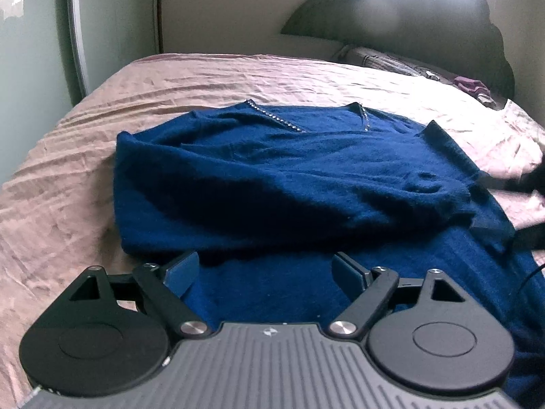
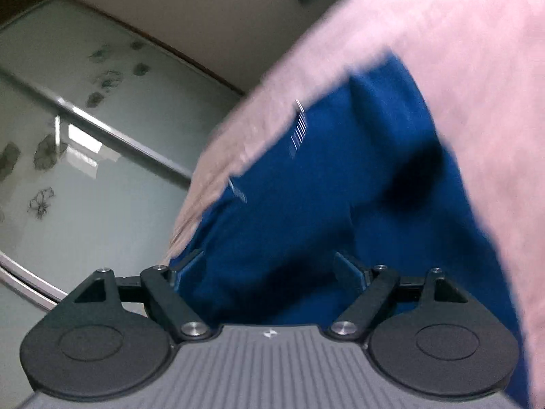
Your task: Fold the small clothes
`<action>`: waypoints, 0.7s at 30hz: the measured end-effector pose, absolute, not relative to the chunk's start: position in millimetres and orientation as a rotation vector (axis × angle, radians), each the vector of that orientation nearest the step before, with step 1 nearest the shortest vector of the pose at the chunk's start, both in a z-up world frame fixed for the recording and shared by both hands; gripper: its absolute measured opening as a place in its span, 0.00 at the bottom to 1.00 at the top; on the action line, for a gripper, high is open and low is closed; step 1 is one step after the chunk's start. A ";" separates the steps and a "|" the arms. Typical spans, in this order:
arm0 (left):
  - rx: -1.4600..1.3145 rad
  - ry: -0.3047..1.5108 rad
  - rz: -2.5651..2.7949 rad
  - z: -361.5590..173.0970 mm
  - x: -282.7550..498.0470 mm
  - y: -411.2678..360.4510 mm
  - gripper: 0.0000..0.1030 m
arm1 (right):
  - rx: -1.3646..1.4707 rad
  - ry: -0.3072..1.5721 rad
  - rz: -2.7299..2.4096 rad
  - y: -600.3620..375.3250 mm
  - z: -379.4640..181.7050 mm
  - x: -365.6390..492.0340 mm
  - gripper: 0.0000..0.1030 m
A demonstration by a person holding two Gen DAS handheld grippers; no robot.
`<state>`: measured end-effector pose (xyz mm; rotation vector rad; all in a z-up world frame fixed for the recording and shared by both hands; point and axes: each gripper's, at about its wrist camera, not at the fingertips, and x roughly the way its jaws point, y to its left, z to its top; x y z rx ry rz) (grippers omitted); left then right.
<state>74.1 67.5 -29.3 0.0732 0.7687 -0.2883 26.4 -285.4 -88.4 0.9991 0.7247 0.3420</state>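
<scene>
**Blue sweater spread on the bed, both tongs open over it**

The blue sweater [image 1: 289, 177] lies on the bed's pink sheet [image 1: 204, 75], filling the middle of the left wrist view. One sleeve [image 1: 340, 184] is folded across the body, running from 9 o'clock toward 3 o'clock, with its cuff near the sweater's edge at 3 o'clock. The V-neck, trimmed with small shiny studs [image 1: 279, 119], sits at the garment's far side, toward 12 o'clock. The hem end reaches down to 6 o'clock, under the left tongs [image 1: 265, 272].

The left tongs hang just above the hem cloth with both fingers spread wide and nothing between them; whether the fingertips touch the fabric cannot be told.

In the right wrist view, which is tilted and blurred, the right tongs [image 2: 269, 272] are likewise spread apart and empty, with blue fabric filling the gap ahead of them. The studs [image 2: 298, 129] show as streaks toward 12 o'clock.

Beyond the sweater, a dark headboard [image 1: 408, 24] stands at 1 o'clock with a pillow [image 1: 385, 61] below it. A frosted wardrobe door with flower prints [image 2: 85, 109] fills the right view's 9 o'clock side.
</scene>
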 end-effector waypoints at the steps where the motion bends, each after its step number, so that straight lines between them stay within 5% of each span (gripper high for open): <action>1: 0.069 0.771 -0.291 -29.8 74.1 66.8 0.84 | 1.003 0.717 0.334 -282.2 -93.1 23.0 0.77; 7: 0.076 0.779 -0.298 -32.4 71.3 59.7 0.84 | 1.018 0.652 0.310 -272.7 -93.2 40.8 0.76; 9: 0.078 0.776 -0.298 -31.4 69.5 59.2 0.84 | 0.950 0.619 0.256 -266.3 -93.9 50.3 0.58; 11: 0.086 0.759 -0.294 -29.7 67.2 60.9 0.84 | 0.957 0.622 0.223 -266.6 -98.2 55.3 0.20; 13: 0.096 0.742 -0.279 -28.2 66.1 64.1 0.86 | 1.015 0.613 0.241 -273.7 -104.8 52.3 0.09; 21: 0.073 0.720 -0.281 -26.2 71.2 67.2 0.87 | 0.847 0.447 0.314 -278.9 -41.2 45.6 0.07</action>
